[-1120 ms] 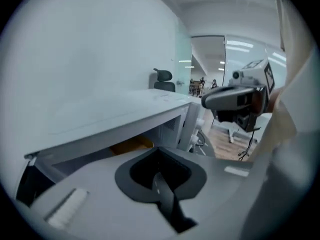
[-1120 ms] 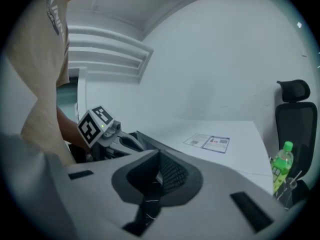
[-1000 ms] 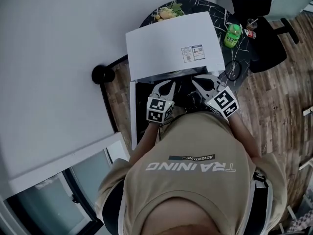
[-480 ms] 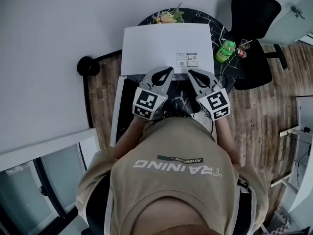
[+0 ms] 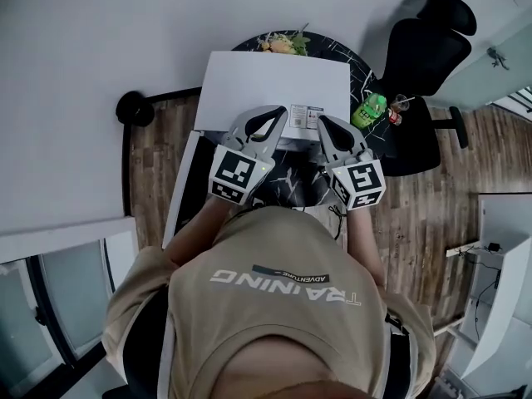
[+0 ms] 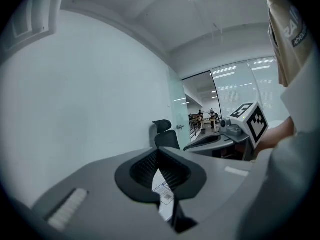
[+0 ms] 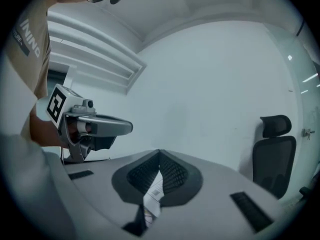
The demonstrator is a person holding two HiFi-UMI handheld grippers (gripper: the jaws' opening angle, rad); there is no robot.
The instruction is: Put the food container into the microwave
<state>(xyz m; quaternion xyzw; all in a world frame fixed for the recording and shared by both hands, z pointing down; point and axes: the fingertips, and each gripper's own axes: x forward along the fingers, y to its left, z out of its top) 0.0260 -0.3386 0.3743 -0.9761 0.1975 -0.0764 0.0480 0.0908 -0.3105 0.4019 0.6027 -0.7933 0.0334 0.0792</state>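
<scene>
A white microwave [image 5: 266, 81] stands on a round black marbled table [image 5: 366, 56], and its door [image 5: 179, 191] hangs open to the left. The cavity is hidden under my grippers and the person's body. A dish of yellow and green food [image 5: 281, 43] sits behind the microwave at the table's far edge. Over the microwave's front edge, my left gripper [image 5: 279, 110] [image 6: 158, 151] is shut with nothing in it. My right gripper [image 5: 321, 120] [image 7: 159, 153] is beside it, also shut and empty. Both point away from the person, side by side.
A green bottle [image 5: 368, 110] and a small can stand at the table's right side. A black office chair [image 5: 420, 65] is right of the table. A round black object [image 5: 133, 107] sits on the wooden floor by the white wall.
Both grippers have risen from in front of the microwave's open cavity to above its front top edge. The head view has shifted, showing more floor at right.
</scene>
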